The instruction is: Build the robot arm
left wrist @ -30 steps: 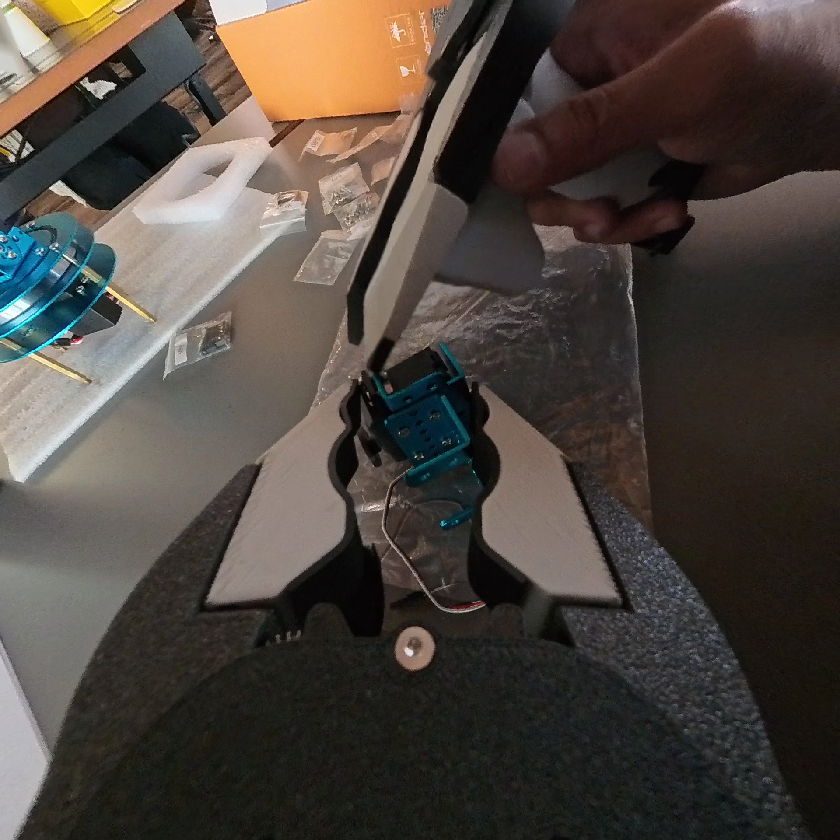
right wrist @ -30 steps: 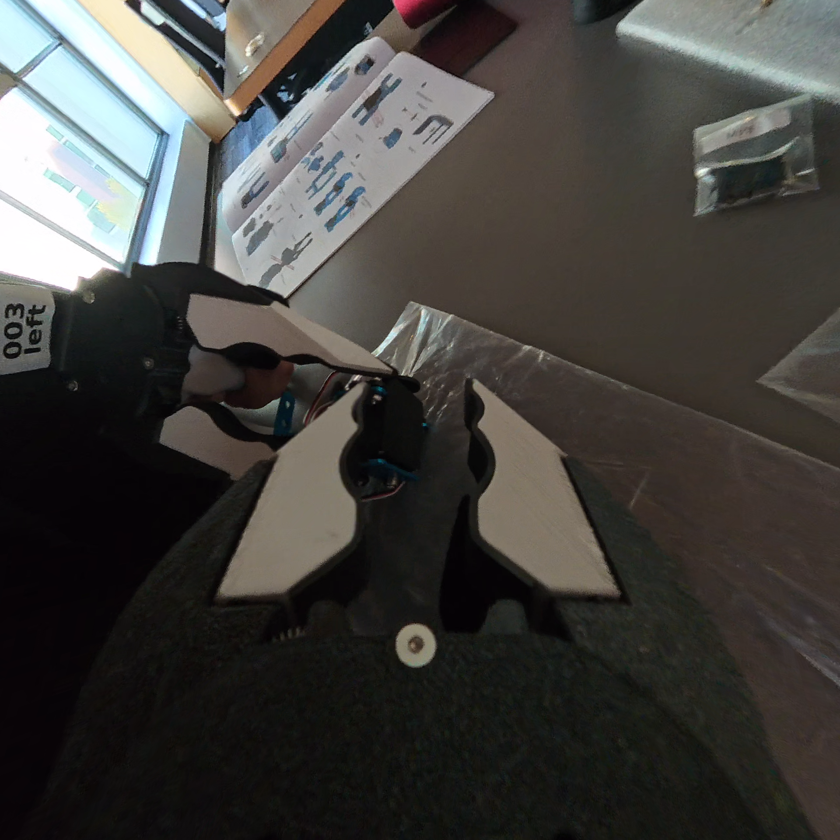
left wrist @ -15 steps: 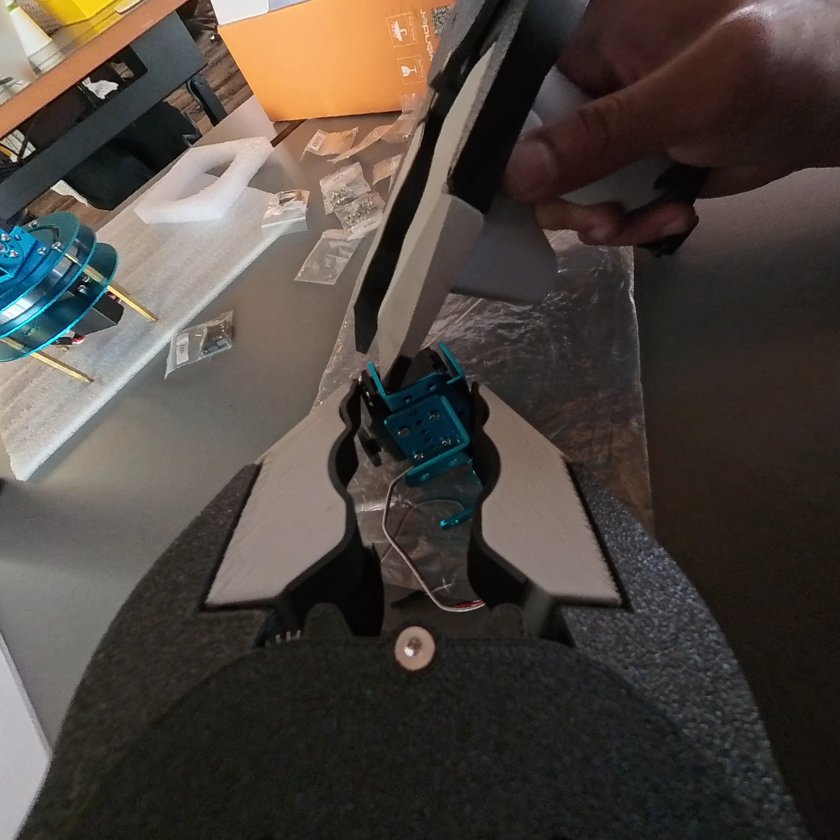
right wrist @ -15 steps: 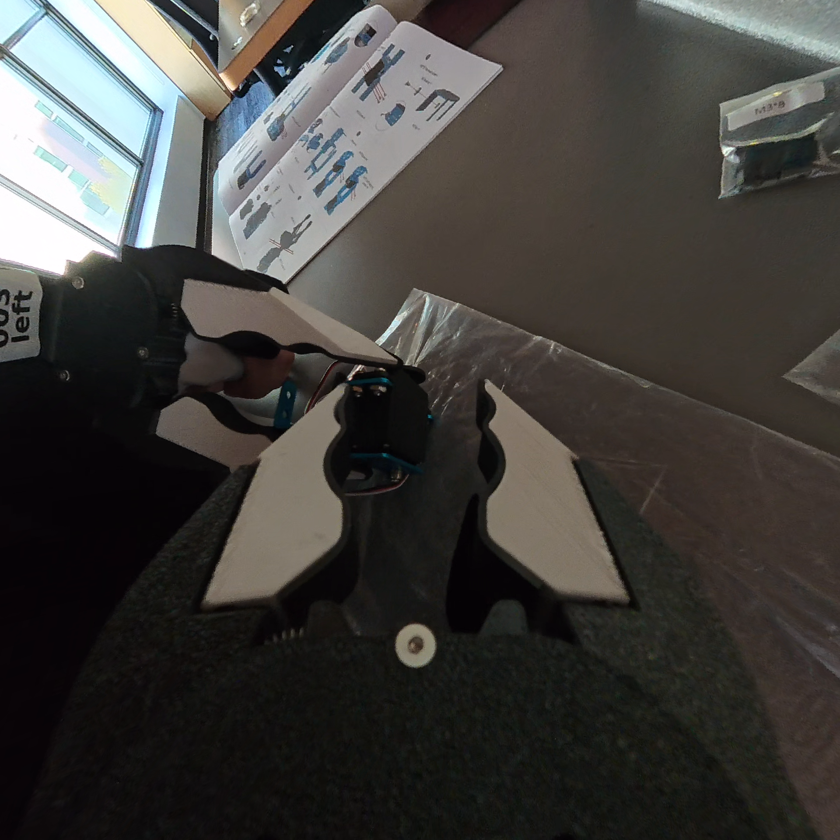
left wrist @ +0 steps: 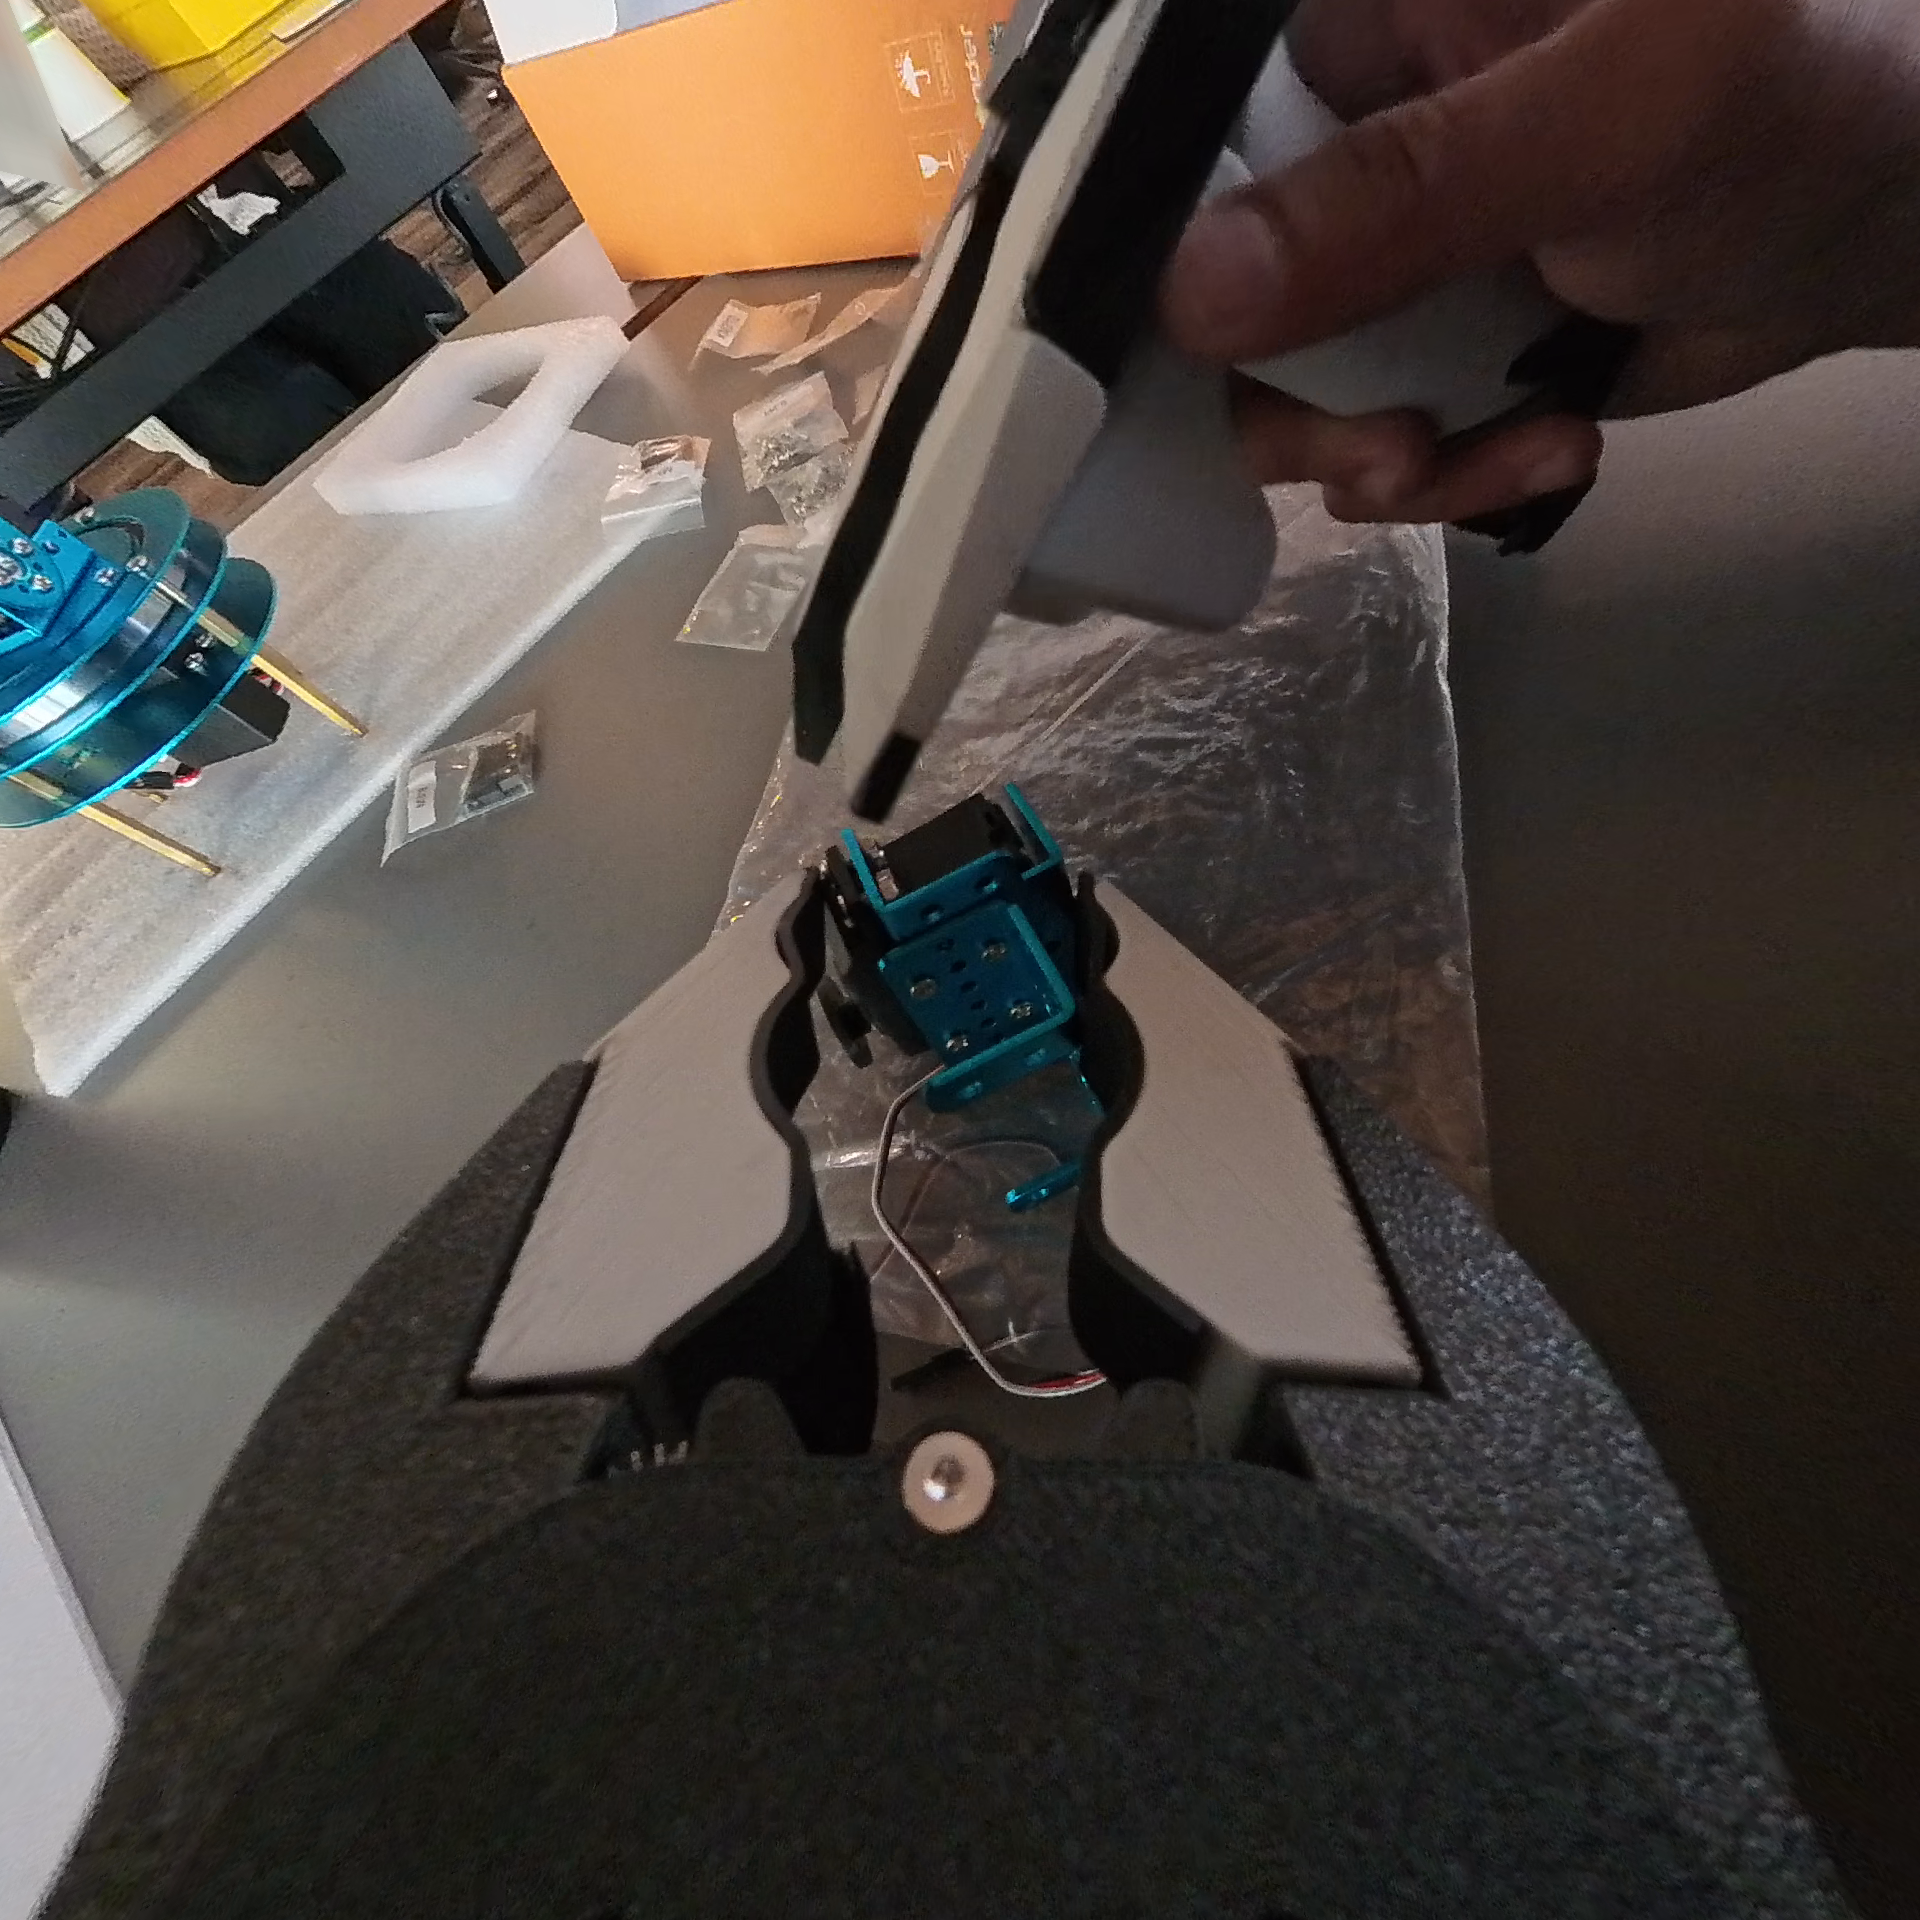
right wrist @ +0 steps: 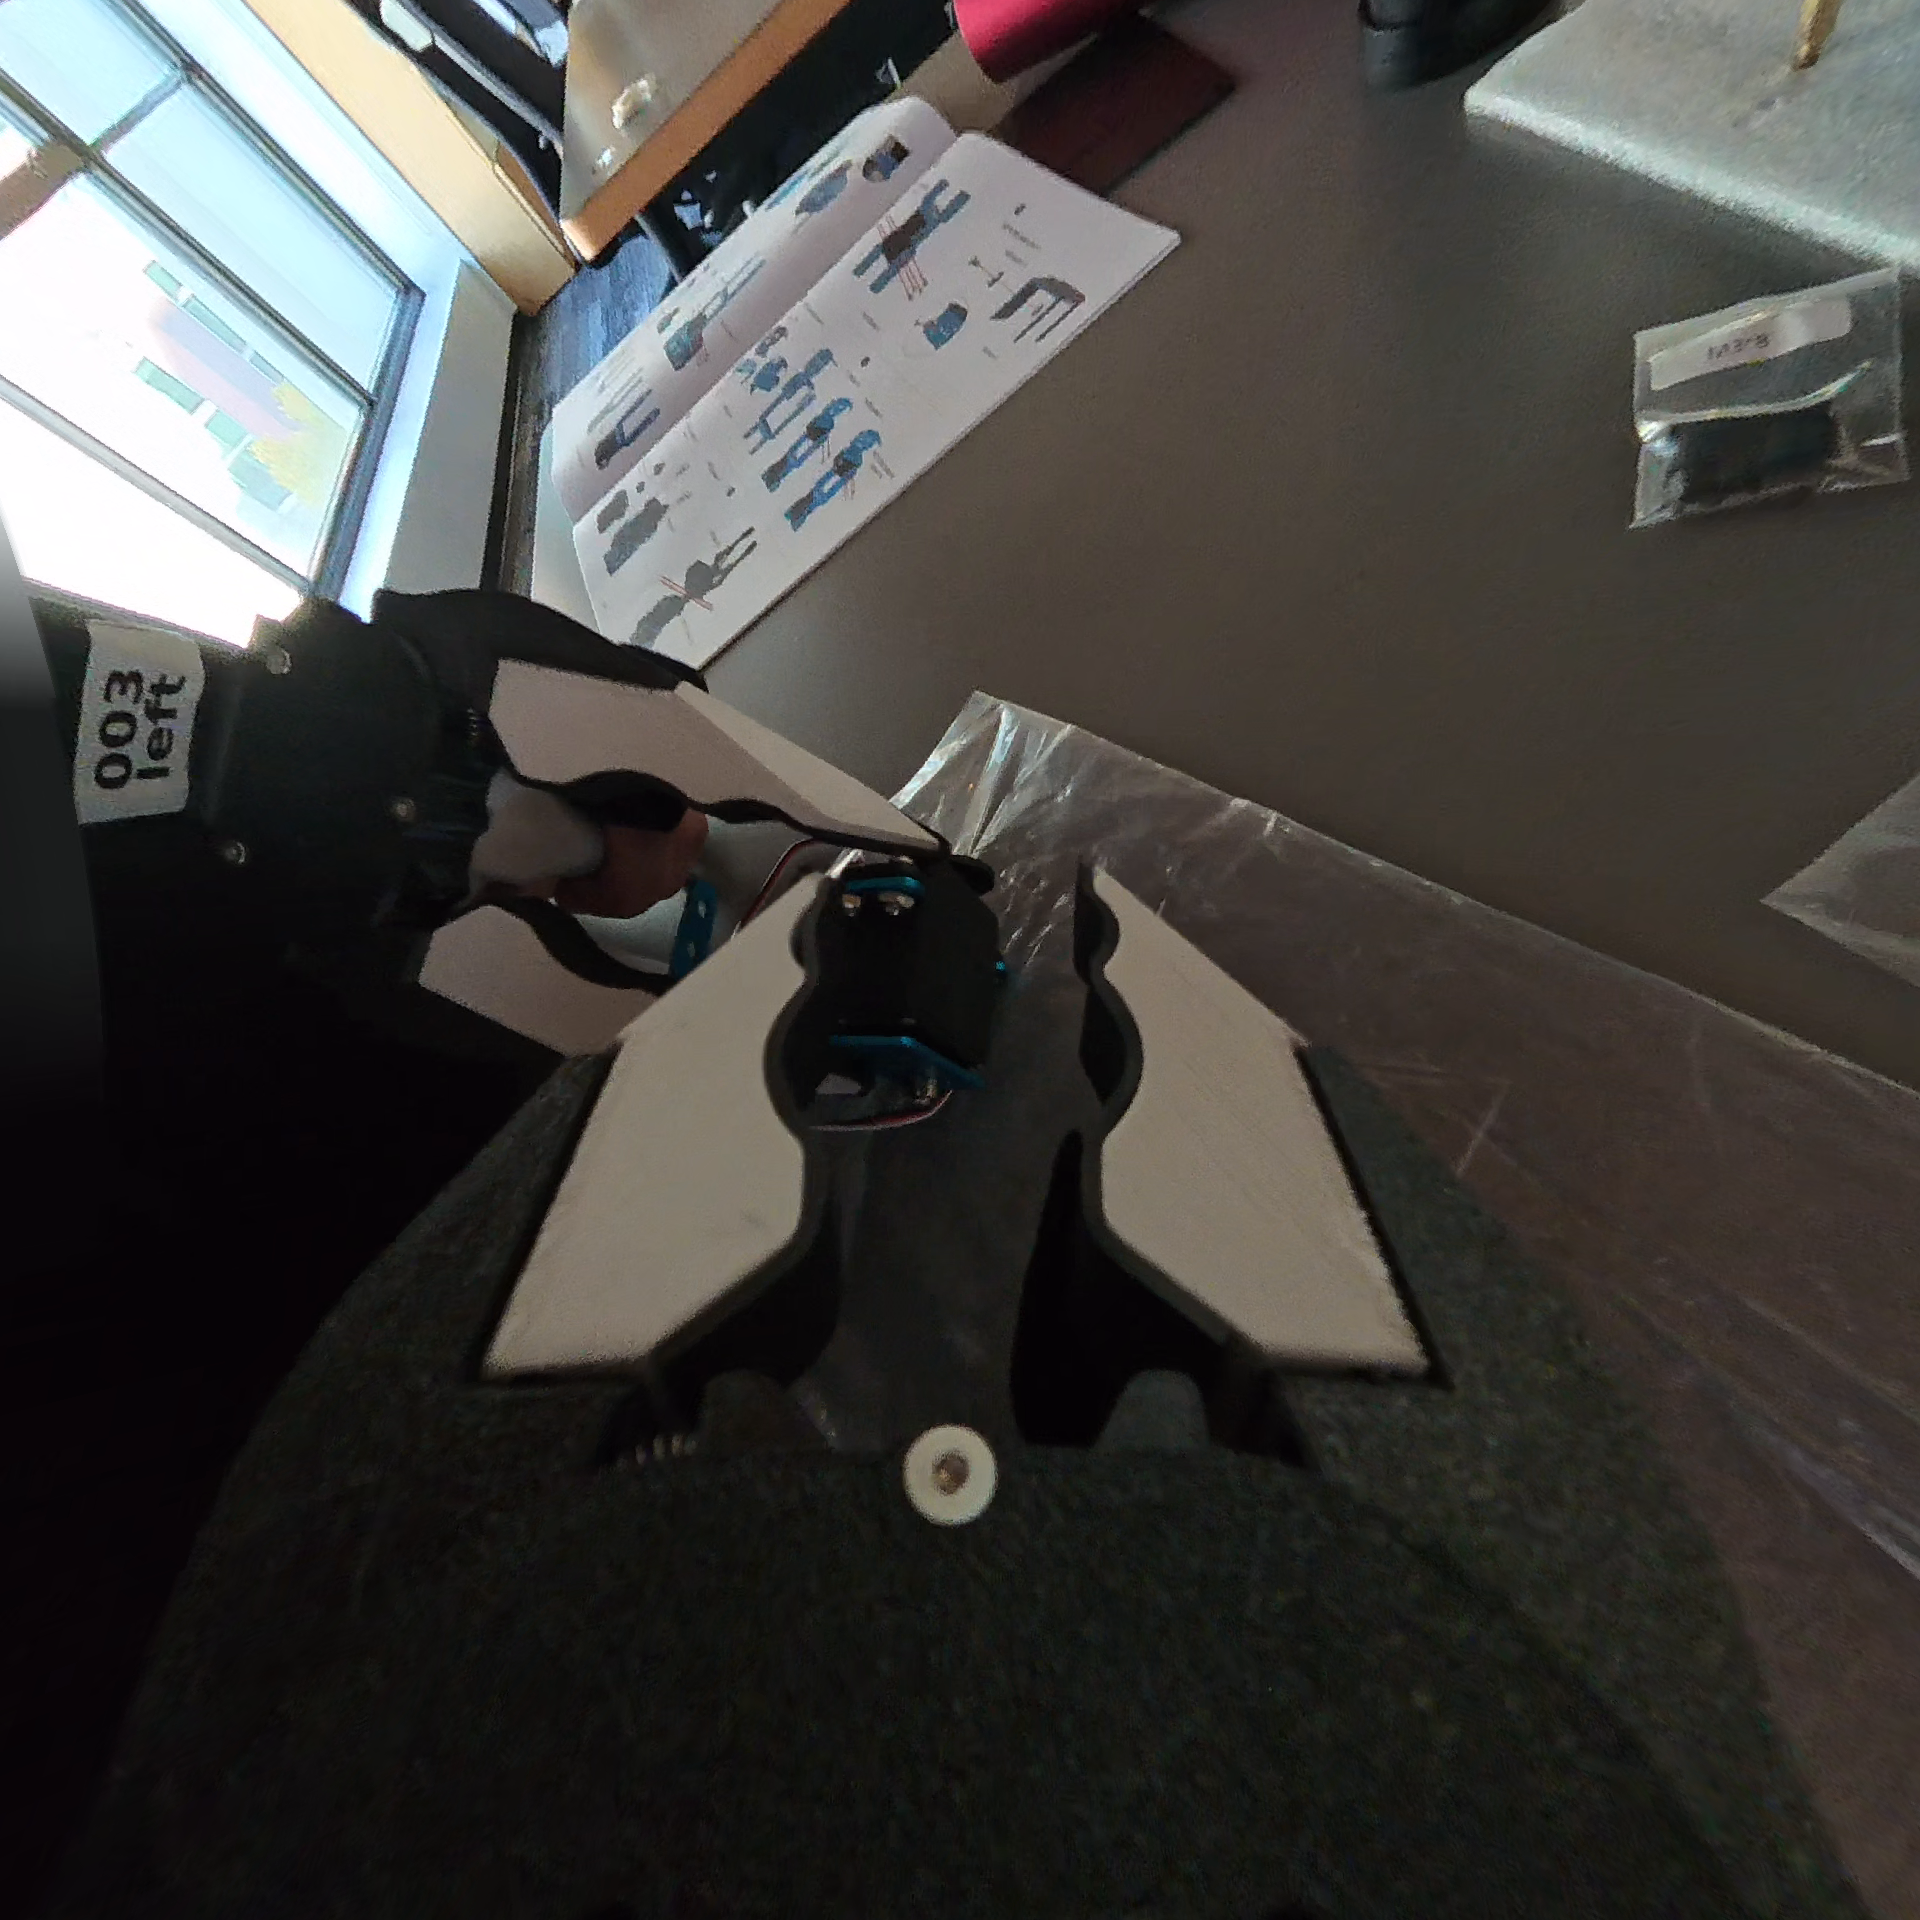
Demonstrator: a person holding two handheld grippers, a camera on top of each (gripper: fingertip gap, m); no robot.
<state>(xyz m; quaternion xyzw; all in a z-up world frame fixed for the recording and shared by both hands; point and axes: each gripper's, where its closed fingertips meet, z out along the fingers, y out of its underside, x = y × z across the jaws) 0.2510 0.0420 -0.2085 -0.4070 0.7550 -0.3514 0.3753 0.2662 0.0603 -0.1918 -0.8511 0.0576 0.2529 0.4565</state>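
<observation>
My left gripper (left wrist: 945, 904) is shut on a blue metal bracket (left wrist: 971, 997) with a black servo (left wrist: 940, 836) fixed in it, held just above a clear plastic bag (left wrist: 1247, 779) on the grey table (left wrist: 260, 1143). A thin wire (left wrist: 914, 1278) hangs from the part. My right gripper (right wrist: 951, 883) is open. The servo (right wrist: 904, 977) sits between its fingers, close to the left one and clear of the right one. In the left wrist view the right gripper (left wrist: 847, 774), held by a hand (left wrist: 1558, 208), ends just above the servo. One finger (right wrist: 707, 748) of the left gripper shows in the right wrist view.
An open instruction booklet (right wrist: 831, 364) lies beyond the bag. Small bags of parts (right wrist: 1787, 416) (left wrist: 468, 779) are scattered on the table. A blue disc assembly (left wrist: 94, 644) and a white foam piece (left wrist: 478, 426) sit on a foam sheet at left. An orange box (left wrist: 748, 125) stands behind. Only a small space, under 4 cm, lies between the two pairs of fingers.
The right gripper dipped toward the servo half a second ago and has drawn slightly back up. The left gripper holds the bracket still.
</observation>
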